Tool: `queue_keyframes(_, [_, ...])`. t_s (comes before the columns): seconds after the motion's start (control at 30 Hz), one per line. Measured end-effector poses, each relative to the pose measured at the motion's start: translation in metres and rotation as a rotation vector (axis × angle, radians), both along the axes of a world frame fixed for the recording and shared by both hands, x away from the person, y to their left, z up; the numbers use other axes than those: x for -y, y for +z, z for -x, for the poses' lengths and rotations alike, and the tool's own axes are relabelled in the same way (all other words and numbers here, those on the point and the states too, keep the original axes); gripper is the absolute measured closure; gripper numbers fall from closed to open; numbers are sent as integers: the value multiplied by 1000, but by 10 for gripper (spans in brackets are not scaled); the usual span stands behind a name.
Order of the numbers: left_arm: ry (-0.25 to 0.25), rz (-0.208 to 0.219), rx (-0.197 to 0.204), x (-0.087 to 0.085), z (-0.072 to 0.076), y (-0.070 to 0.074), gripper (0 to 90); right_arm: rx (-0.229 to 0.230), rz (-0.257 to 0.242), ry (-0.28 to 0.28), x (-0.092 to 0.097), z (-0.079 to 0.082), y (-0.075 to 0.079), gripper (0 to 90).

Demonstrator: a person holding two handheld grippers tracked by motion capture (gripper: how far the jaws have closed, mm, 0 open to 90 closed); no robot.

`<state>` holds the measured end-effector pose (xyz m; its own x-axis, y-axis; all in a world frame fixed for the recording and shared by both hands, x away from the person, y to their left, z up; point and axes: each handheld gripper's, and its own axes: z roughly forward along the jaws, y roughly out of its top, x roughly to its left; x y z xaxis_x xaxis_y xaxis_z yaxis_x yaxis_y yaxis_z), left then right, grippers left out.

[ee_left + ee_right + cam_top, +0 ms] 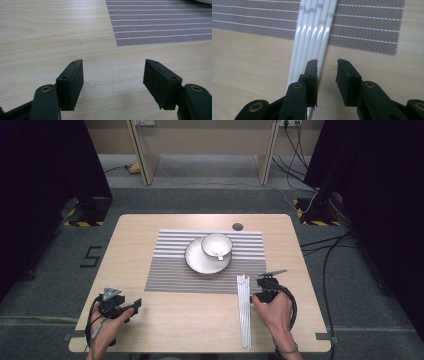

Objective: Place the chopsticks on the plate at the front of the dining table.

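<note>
Grey carpet all round, dark curtains either side, and in the middle a light wooden surface with a striped placemat laid across it. On the mat sits a white plate with a white cup on its far right part, something small resting in the cup that I can't make out.

So the thing being worked on is a bundle of white chopsticks, lying side by side near the right front of the surface, far ends overlapping the mat's near right corner, running back toward the person's edge.

Right tongs are just beside the sticks on their right. In the right gripper view the right tongs stand at a narrowish gap with bare wood between the jaws; one jaw sits over the outermost stick, the rest of the chopsticks fan out beyond it. Nothing is pinched.

Left tongs rest down at the near left corner, well apart from everything. Up close the left tongs gape wide over plain wood, with the mat's corner farther off
</note>
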<state>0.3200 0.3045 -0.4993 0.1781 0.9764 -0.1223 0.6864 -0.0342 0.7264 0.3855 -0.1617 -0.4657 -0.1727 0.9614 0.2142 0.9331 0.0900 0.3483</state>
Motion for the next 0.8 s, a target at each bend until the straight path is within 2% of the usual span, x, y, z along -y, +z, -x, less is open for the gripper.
queue_keyframes(0.3, [-2, 2, 2, 0, 0, 0, 322, -65, 47, 2, -15, -16, -5, 762])
queue_keyframes(0.47, [-4, 3, 4, 0, 0, 0, 322, -76, 58, -5, -16, -17, -8, 785])
queue_keyframes(0.5, [-4, 4, 5, 1, 0, 0, 322, -87, 82, -3, -17, -18, -10, 803])
queue_keyframes(0.6, [-5, 4, 4, 1, 0, 0, 321, -102, 93, -19, -17, -20, -9, 820])
queue_keyframes(0.8, [-7, 3, 5, 0, 0, 0, 321, -126, 96, -30, -17, -20, -8, 816])
